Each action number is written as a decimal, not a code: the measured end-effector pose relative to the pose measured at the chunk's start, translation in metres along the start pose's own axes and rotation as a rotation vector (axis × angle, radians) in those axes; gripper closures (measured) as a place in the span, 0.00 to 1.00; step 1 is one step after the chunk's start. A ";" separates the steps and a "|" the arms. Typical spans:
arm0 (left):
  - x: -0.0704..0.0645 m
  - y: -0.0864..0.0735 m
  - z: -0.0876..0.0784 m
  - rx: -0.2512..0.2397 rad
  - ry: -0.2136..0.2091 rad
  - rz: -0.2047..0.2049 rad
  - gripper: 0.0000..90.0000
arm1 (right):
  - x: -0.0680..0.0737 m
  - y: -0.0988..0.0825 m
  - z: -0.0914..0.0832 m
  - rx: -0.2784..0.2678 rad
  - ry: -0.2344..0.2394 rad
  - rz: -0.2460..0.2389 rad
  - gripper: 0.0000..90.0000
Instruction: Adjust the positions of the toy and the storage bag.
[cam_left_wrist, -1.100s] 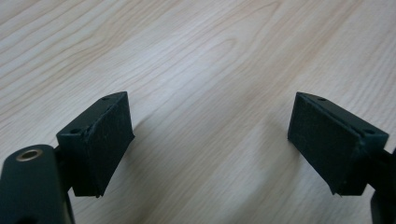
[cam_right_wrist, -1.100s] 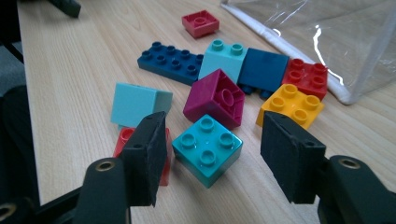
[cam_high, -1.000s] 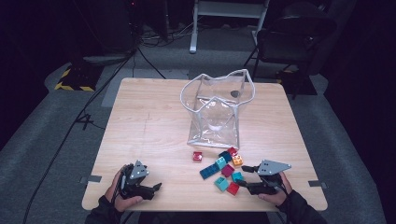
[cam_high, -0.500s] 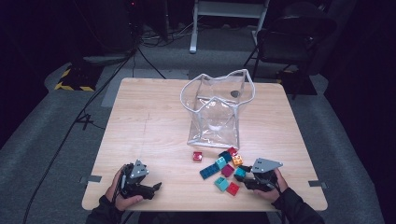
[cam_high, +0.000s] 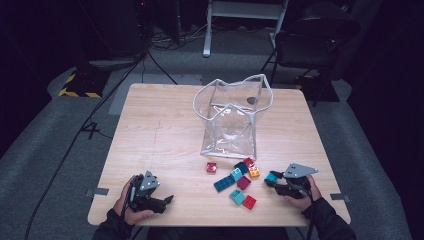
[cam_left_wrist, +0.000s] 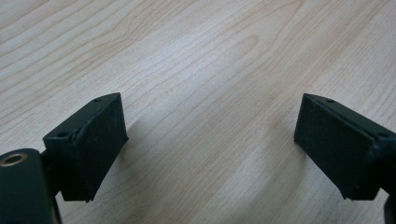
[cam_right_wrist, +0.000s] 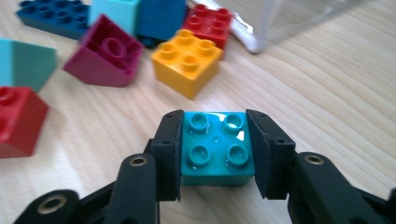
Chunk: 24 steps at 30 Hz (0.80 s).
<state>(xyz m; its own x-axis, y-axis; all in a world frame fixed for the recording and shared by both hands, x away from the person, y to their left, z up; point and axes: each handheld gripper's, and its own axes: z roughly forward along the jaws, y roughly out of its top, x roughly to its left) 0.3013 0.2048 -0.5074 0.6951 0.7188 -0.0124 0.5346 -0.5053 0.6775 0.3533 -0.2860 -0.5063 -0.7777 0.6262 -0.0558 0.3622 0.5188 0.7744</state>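
Between the right claw pads, glossy teal four-stud block

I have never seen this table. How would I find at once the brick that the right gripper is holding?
Start at the clear plastic bag standing on the wooden table; a scatter of coloured bricks lies just in front of it. To their right, the right gripper clamps a teal brick with four studs on top. It is the one brick set apart from the scatter, pinched between two black jaws.
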 end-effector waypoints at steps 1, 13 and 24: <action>0.000 0.000 0.000 -0.001 0.001 0.002 0.10 | -0.005 -0.001 -0.001 -0.001 -0.004 0.016 0.66; 0.001 0.001 0.001 0.001 -0.003 0.003 0.10 | -0.020 -0.002 -0.001 0.000 -0.050 0.055 0.66; 0.000 0.000 0.000 0.002 0.001 0.002 0.10 | -0.023 -0.001 -0.007 -0.035 -0.085 0.079 0.66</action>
<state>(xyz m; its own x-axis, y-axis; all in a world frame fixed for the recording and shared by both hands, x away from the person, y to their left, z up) 0.3013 0.2050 -0.5073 0.6960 0.7179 -0.0101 0.5337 -0.5078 0.6762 0.3669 -0.3045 -0.5009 -0.7005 0.7122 -0.0458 0.4015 0.4463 0.7997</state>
